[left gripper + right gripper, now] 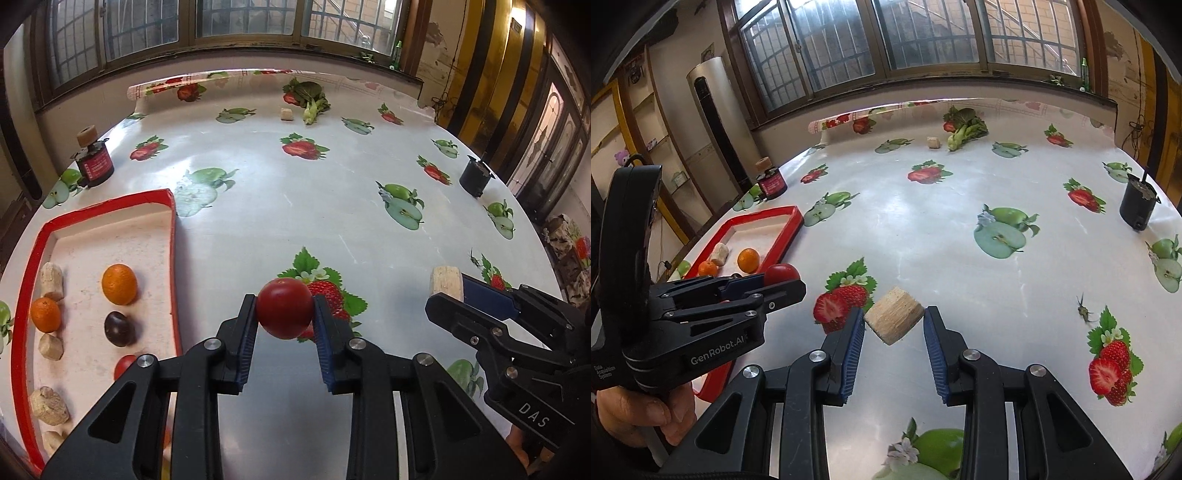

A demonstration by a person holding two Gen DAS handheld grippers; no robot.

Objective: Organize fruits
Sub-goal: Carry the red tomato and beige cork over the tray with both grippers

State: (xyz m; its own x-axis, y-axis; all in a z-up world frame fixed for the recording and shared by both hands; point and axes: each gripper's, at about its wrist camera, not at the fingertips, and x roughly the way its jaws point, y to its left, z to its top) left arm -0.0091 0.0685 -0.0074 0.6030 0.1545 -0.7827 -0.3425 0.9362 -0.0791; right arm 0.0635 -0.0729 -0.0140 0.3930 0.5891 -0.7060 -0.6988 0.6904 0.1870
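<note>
My left gripper (284,308) is shut on a red tomato (284,306) and holds it above the table, right of the red tray (173,236). The tray holds two oranges (119,283), a dark plum (119,328), another red fruit (123,365) and several beige cork-like pieces (51,280). My right gripper (894,319) is shut on a beige cork-like chunk (894,314) above the table. In the right wrist view the left gripper (775,284) with the tomato (781,274) shows at the left, near the tray (796,218).
The table (295,206) has a fruit-print cloth. A red-labelled jar (94,162) stands at the far left, a black cup (474,177) at the right. Leafy greens (310,98) and a small beige piece (285,113) lie at the back. The window wall lies beyond.
</note>
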